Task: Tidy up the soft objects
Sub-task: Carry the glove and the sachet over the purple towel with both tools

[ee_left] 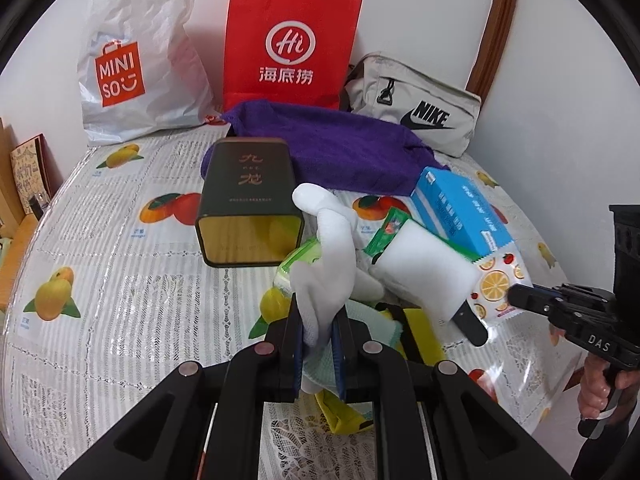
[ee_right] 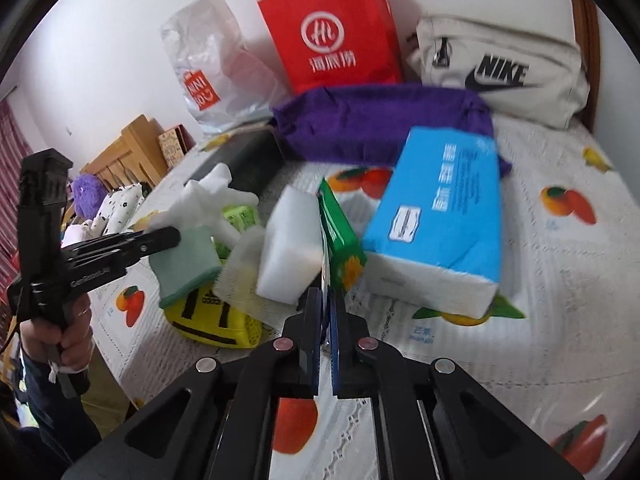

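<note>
In the left wrist view, the left gripper is clamped on a white glove rising between its fingers, just right of the dark tin. In the right wrist view, the right gripper pinches the fruit-print packet beside the white sponge on the surface.

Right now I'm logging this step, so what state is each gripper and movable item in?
left gripper: shut on white glove
right gripper: shut on fruit-print packet
dark tin: lying on its side
blue tissue pack: propped, tilted
purple towel: crumpled
red paper bag: upright
</note>
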